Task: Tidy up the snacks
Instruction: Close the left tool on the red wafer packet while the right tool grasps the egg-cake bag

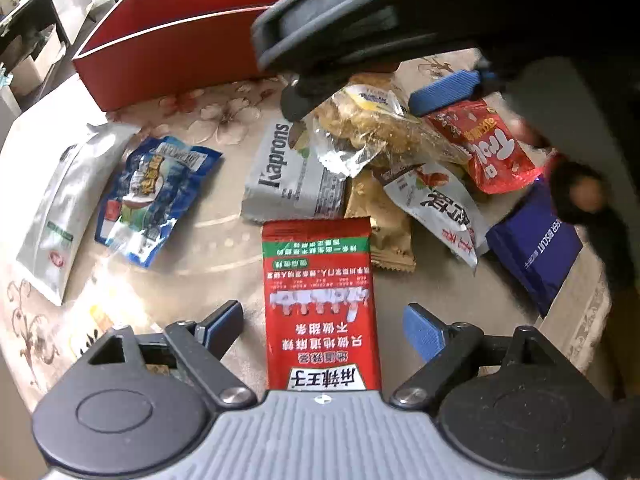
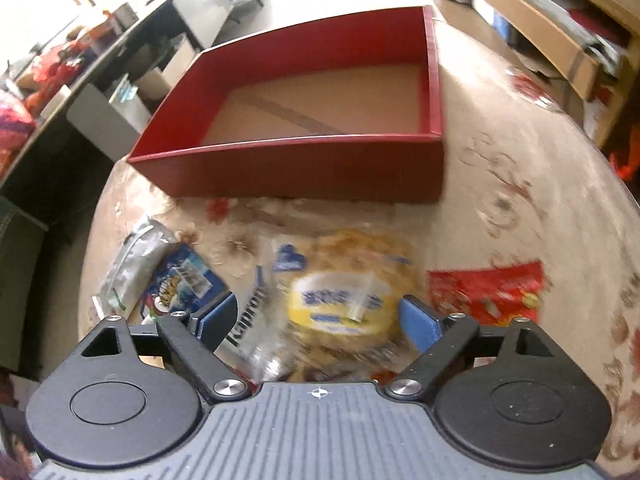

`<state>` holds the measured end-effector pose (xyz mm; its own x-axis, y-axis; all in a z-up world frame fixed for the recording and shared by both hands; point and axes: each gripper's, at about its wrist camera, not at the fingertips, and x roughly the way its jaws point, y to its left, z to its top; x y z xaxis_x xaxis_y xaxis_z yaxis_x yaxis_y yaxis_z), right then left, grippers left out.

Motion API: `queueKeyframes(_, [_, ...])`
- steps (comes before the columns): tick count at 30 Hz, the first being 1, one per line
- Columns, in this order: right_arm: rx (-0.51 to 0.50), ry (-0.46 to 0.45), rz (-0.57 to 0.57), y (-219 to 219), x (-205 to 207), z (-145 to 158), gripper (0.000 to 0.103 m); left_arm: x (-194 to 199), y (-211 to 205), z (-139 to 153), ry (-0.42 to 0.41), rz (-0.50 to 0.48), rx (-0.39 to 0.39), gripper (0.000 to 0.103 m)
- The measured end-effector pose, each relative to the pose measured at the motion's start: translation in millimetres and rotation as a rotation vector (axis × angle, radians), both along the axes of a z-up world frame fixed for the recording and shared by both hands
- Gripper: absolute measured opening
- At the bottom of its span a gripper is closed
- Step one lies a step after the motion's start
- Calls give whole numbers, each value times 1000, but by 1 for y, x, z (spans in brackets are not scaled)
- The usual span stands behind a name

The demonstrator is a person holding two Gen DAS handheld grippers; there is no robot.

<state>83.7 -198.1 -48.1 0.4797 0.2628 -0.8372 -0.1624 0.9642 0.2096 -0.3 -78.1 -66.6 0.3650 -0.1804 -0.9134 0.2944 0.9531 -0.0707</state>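
Snack packets lie on a round floral-clothed table. In the left wrist view my left gripper (image 1: pixel 324 330) is open, its fingers on either side of a red spicy-strip packet (image 1: pixel 320 300). Beyond lie a grey Kaprons pack (image 1: pixel 288 172), a clear bag of yellow snacks (image 1: pixel 376 124), a red Trolli bag (image 1: pixel 492 152), a white packet (image 1: pixel 440 208) and a navy biscuit pack (image 1: pixel 536 248). My right gripper (image 2: pixel 318 322) is open just above the clear yellow snack bag (image 2: pixel 344 292); it also shows from outside in the left wrist view (image 1: pixel 380 98). The open red box (image 2: pixel 320 120) is empty.
A silver pouch (image 1: pixel 64 208) and a blue packet (image 1: pixel 156 196) lie to the left. The red box (image 1: pixel 180 40) stands at the far side of the table. The table edge (image 1: pixel 592 320) curves close on the right. Desks and shelves surround the table.
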Motion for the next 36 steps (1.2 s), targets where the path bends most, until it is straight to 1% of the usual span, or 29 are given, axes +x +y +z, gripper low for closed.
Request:
queueKeyframes(1, [-34, -9, 9, 5, 1, -2, 94, -1, -2, -2, -7, -6, 6, 91])
queueKeyframes(3, [-125, -24, 13, 14, 3, -10, 94, -6, -5, -3, -19, -11, 24, 91])
queueKeyframes(4, [-154, -13, 8, 15, 4, -14, 91, -8, -5, -3, -19, -14, 25, 90])
queueKeyframes(5, [-168, -7, 4, 14, 4, -17, 90, -8, -7, -4, -17, -16, 27, 90])
queueKeyframes(6, [-177, -12, 5, 13, 2, -17, 87, -9, -8, -4, -17, -12, 28, 87])
queueKeyframes(7, [-176, -20, 9, 12, 1, -15, 84, -8, -11, -2, -20, -8, 33, 81])
queueKeyframes(8, [-170, -29, 12, 11, -2, -12, 80, -9, -10, -1, -25, -5, 35, 78])
queueKeyframes(9, [-163, -37, 15, 10, -4, -9, 78, -5, -7, 1, -29, -4, 27, 69])
queueKeyframes(11, [-148, -51, 22, 6, -10, -4, 72, -6, -4, 4, -25, 2, 3, 56])
queueKeyframes(15, [-123, -71, 36, 0, -20, 3, 65, -11, 5, 6, -1, 40, -36, 55])
queueKeyframes(18, [-120, -76, 39, -3, -25, 6, 63, -17, 7, 7, 2, 47, -28, 54])
queueKeyframes(19, [-116, -78, 41, -5, -26, 7, 61, -16, 9, 18, 4, 50, -31, 53])
queueKeyframes(24, [-85, -84, 30, -14, -32, 12, 57, -18, 13, 16, 18, 72, -47, 51])
queueKeyframes(26, [-79, -89, 30, -17, -35, 14, 55, -21, 14, 20, 10, 83, -45, 50])
queueKeyframes(27, [-75, -92, 27, -18, -37, 15, 55, -16, 21, 21, 5, 83, -50, 50])
queueKeyframes(32, [-66, -95, 10, -24, -49, 18, 53, -22, 30, 38, -28, 93, -67, 49])
queueKeyframes(33, [-61, -100, 4, -24, -52, 19, 53, -23, 32, 43, -33, 98, -74, 48])
queueKeyframes(34, [-55, -105, -5, -25, -55, 21, 53, -23, 35, 46, -43, 103, -85, 38])
queueKeyframes(35, [-49, -112, -10, -26, -57, 23, 52, -24, 37, 50, -51, 104, -97, 35])
queueKeyframes(36, [-42, -122, -16, -26, -60, 26, 52, -24, 39, 55, -59, 110, -104, 35])
